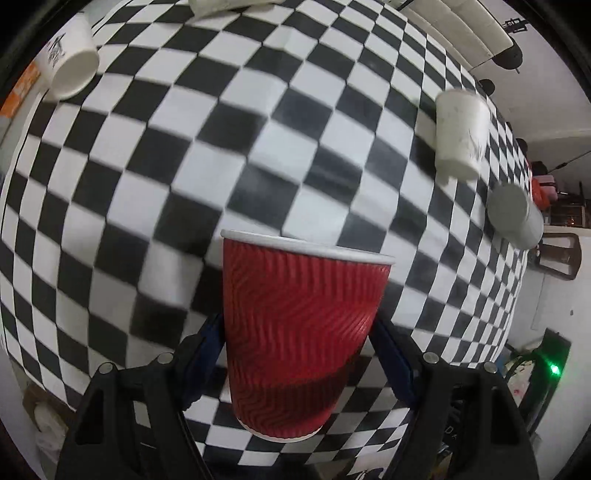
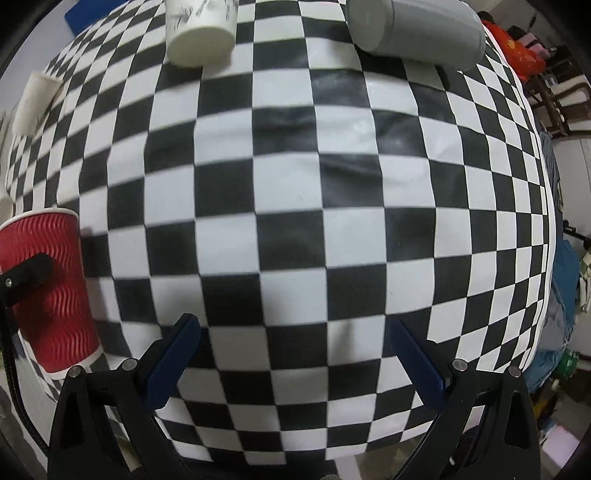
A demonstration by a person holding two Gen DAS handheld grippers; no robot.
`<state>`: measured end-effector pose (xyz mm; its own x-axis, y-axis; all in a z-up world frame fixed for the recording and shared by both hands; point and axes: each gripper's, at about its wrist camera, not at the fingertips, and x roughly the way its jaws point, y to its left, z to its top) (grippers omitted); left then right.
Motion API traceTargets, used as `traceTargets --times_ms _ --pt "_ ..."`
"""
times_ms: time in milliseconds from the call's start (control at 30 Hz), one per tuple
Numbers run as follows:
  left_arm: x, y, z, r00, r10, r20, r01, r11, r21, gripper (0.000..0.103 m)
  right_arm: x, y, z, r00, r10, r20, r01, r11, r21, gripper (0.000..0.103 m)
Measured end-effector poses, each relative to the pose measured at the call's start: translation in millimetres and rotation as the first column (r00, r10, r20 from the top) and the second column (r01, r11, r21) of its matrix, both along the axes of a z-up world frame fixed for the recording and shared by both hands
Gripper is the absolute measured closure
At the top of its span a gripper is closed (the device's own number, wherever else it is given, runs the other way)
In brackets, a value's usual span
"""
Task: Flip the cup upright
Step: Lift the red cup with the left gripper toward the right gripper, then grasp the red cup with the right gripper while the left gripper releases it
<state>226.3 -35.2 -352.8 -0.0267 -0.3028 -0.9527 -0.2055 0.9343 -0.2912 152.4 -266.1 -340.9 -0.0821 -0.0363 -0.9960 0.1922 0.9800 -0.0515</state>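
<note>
Red ribbed paper cup clamped between the blue pads of the left gripper, one pad pressed to each side wall. Rim up, white lip tilted slightly, base down and clear of the checkered tablecloth, so held in the air above it. Same cup visible at the left edge of the right wrist view, upright with a black finger of the left gripper across its side.

Right gripper spread wide, nothing between its blue pads, hanging over bare black-and-white squares.

Other cups scattered across the cloth, all lying on their sides: a white printed cup at the far left, another white cup at the right, a grey cup just below that one near the table edge. From the right wrist, a white cup and the grey cup side by side at the top, plus a small white cup at the left. Cluttered room beyond the right edge of the table, too blurred to make out.
</note>
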Motion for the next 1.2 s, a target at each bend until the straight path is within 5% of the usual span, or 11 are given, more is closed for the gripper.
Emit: traceTargets --times_ms 533,700,767,1000,1067,1100,1200 --pt "-24 -34 -1 0.978 -0.193 0.072 0.178 0.967 0.180 0.020 -105 -3 34 0.998 0.048 0.043 -0.049 0.999 0.014 0.000" --pt "-31 -26 16 0.973 -0.184 0.141 0.154 0.968 0.200 0.016 -138 -2 66 0.995 0.053 0.083 -0.056 0.998 0.035 0.000" --pt "-35 -16 28 0.970 -0.172 0.173 0.140 0.973 0.184 0.006 -142 0 77 0.995 0.049 0.090 -0.052 0.998 0.042 0.000" --pt "-49 31 66 0.943 -0.142 0.302 0.069 0.969 0.238 0.005 -182 17 140 0.989 0.030 0.142 -0.049 0.990 0.134 0.000" --pt "-54 43 70 0.932 -0.146 0.332 0.056 0.962 0.266 0.005 -182 4 148 0.987 0.033 0.158 -0.060 0.983 0.175 0.000" --pt "-52 41 68 0.926 -0.155 0.343 0.048 0.953 0.301 0.005 -156 -19 142 0.986 0.038 0.161 -0.069 0.979 0.193 0.000" --pt "-51 54 60 0.920 -0.185 0.347 0.045 0.926 0.375 0.005 -103 2 140 0.988 0.046 0.145 -0.082 0.964 0.252 0.000"
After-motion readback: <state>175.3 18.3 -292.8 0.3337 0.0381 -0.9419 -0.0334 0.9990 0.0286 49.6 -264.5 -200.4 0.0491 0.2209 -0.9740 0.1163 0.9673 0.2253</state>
